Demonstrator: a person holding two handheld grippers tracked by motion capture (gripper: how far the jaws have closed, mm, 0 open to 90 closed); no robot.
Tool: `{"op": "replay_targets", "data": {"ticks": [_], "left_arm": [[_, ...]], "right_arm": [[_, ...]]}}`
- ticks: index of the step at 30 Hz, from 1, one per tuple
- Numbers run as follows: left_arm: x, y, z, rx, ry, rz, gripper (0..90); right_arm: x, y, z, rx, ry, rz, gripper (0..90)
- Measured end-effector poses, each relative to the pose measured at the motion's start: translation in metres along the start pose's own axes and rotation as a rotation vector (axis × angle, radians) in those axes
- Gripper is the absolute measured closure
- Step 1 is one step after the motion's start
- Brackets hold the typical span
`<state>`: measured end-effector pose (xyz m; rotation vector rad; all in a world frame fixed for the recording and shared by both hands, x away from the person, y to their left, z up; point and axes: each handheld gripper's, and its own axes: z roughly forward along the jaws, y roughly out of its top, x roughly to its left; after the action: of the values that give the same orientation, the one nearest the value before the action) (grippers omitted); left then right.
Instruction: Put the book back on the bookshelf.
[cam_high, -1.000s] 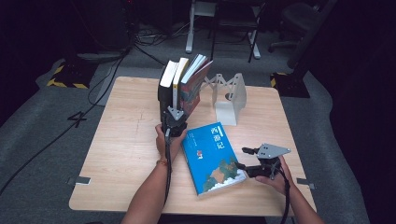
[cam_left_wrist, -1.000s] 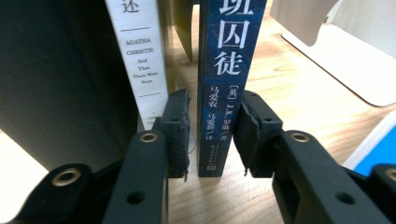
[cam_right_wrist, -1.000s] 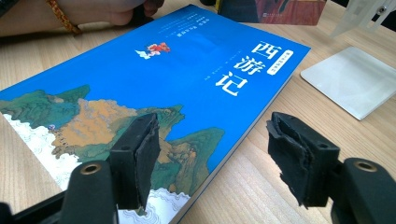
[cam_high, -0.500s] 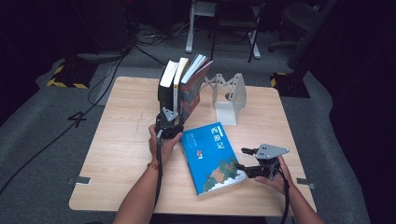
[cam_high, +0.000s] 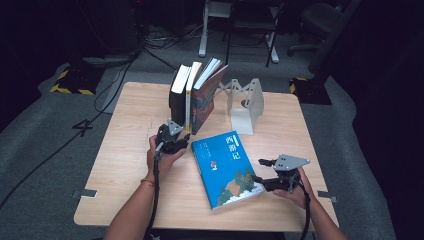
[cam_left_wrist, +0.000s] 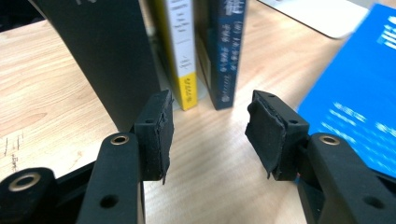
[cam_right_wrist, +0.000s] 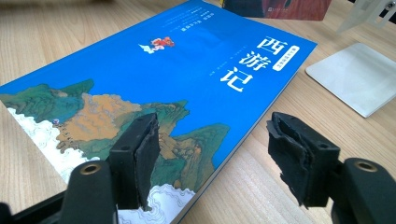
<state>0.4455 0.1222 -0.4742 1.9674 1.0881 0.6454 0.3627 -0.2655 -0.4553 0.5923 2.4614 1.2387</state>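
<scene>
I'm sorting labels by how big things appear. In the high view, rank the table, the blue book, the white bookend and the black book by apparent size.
1. table
2. blue book
3. white bookend and black book: too alike to rank.

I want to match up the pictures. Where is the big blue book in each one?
High view: the blue book lies flat in the middle of the table, toward the front.
Left gripper view: its blue cover fills the right edge.
Right gripper view: it spreads across the middle and left.
Shared landmark: the white bookend, whose flat base lies beside the book.
</scene>
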Motion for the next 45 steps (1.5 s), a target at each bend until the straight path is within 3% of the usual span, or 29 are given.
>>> {"op": "replay_targets", "data": {"ticks": [9, 22, 25, 28, 31, 35, 39, 41, 45], "left_arm": [[-0.008, -0.007, -0.025, 0.022, -0.074, 0.123, 48.2], [-0.017, -0.023, -0.046, 0.064, -0.162, 0.187, 45.9], [-0.021, -0.026, -0.053, 0.07, -0.186, 0.217, 45.6], [-0.026, -0.032, -0.059, 0.08, -0.213, 0.247, 45.2], [-0.031, -0.037, -0.064, 0.087, -0.227, 0.25, 44.8], [-0.038, -0.049, -0.073, 0.118, -0.248, 0.29, 42.8], [-0.045, -0.066, -0.08, 0.155, -0.279, 0.31, 40.5], [-0.045, -0.07, -0.081, 0.163, -0.279, 0.313, 40.3], [-0.044, -0.082, -0.084, 0.19, -0.295, 0.278, 38.8]], "right_arm": [[0.001, 0.0, -0.001, 0.008, 0.003, 0.001, 33.9], [0.003, 0.003, -0.001, 0.044, 0.013, -0.012, 31.6], [0.001, 0.007, -0.004, 0.029, 0.015, 0.007, 30.9], [0.003, 0.006, -0.007, 0.053, 0.032, 0.013, 30.2], [0.004, 0.001, -0.009, 0.076, 0.037, 0.017, 30.1], [0.004, -0.01, -0.007, 0.117, 0.06, 0.031, 28.7], [0.006, -0.018, -0.004, 0.14, 0.108, 0.036, 27.5], [0.006, -0.018, -0.003, 0.139, 0.112, 0.037, 27.4], [0.008, -0.02, -0.002, 0.143, 0.167, 0.041, 26.6]]}}
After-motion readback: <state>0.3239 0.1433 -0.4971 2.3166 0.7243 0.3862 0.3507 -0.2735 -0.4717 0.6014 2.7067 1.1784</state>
